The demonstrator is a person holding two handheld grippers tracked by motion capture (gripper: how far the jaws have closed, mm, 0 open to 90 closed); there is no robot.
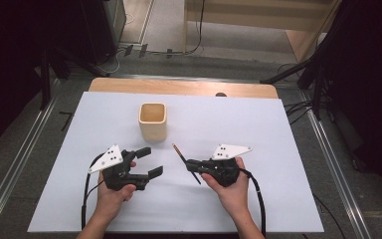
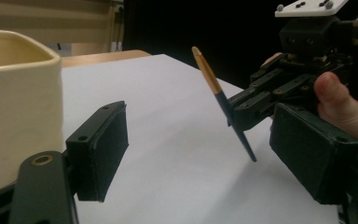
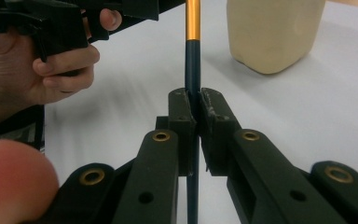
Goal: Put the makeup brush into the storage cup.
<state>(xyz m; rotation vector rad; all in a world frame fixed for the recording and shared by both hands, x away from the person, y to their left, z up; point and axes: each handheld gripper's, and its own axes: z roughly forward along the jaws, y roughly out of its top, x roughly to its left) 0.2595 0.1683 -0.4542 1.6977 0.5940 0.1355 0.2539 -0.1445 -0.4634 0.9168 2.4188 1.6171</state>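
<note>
My right gripper [image 1: 192, 165] is shut on a dark blue pen [image 1: 179, 153] with a gold end, held near its middle. The pen tilts, its gold end pointing up and away toward the cup. In the right gripper view the pads [image 3: 214, 114] pinch the pen shaft [image 3: 192, 28] squarely. My left gripper [image 1: 149, 162] stands open just left of the pen, with nothing between its jaws. In the left gripper view the pen [image 2: 214, 86] and the right gripper [image 2: 261, 100] lie ahead of the open pads [image 2: 100, 149]. A cream square cup [image 1: 152, 122] stands upright beyond the left gripper.
A white sheet [image 1: 258, 124] covers the table, with a wooden edge [image 1: 179, 87] at the back. Cables trail from both grippers toward the front edge. Metal rails and dark stands flank the table on the floor.
</note>
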